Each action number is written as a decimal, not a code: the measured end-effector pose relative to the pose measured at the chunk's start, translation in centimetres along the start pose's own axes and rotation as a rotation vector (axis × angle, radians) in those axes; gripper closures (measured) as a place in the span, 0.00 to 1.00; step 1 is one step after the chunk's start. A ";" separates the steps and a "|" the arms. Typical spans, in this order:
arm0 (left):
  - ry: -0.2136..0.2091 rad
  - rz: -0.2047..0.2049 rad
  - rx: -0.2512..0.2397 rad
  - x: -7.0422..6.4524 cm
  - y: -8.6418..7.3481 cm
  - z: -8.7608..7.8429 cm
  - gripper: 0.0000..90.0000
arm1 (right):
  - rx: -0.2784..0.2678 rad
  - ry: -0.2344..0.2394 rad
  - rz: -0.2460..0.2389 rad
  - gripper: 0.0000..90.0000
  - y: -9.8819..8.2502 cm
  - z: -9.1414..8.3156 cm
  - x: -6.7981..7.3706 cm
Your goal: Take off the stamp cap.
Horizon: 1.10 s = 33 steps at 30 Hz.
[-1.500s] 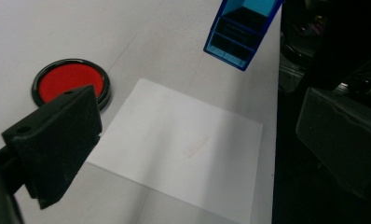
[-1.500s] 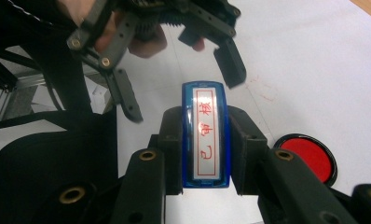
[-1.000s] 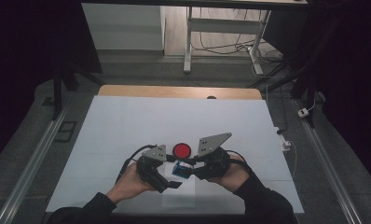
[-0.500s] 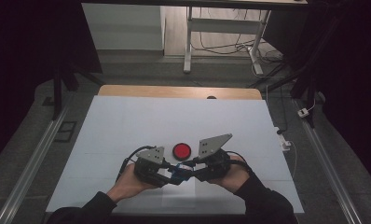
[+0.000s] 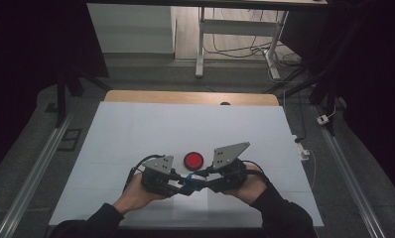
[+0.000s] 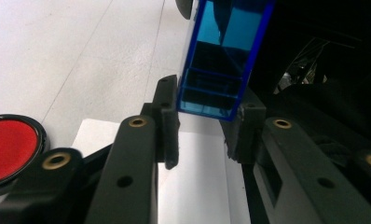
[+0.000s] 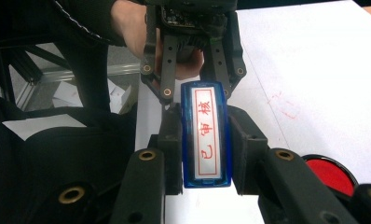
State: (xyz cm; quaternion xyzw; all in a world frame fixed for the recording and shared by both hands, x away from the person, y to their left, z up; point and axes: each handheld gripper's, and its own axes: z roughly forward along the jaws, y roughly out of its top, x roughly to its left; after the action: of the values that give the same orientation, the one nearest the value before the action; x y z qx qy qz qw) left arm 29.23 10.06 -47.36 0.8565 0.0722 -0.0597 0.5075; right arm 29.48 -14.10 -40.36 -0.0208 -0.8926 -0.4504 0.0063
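A blue see-through stamp with red characters on its white face hangs just above the table between both hands. My right gripper is shut on its sides. My left gripper faces it from the other end. Its jaws have just been closing on the stamp's blue end, and the pads now press on both sides. In the high view the left gripper and right gripper meet at the stamp near the table's front edge. A round red ink pad lies just beyond them.
The white table top stretches away behind the hands, with a wooden strip at its far edge. A white paper sheet lies under the grippers. Metal rails run along both sides of the table.
My left gripper's jaws have closed from wide open onto the free end of the blue stamp. Both hands and the right gripper's grip have stayed where they were.
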 end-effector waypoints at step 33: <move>0.006 -0.012 0.077 0.0 0.2 0.1 0.77 | -0.050 0.002 0.016 0.78 -0.4 -0.6 -0.5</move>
State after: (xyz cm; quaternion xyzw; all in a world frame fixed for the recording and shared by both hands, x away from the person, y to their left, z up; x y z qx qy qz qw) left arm 29.23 9.90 -47.27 0.8751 0.0763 -0.0631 0.4736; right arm 29.91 -14.86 -40.36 -0.0274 -0.8809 -0.4724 0.0103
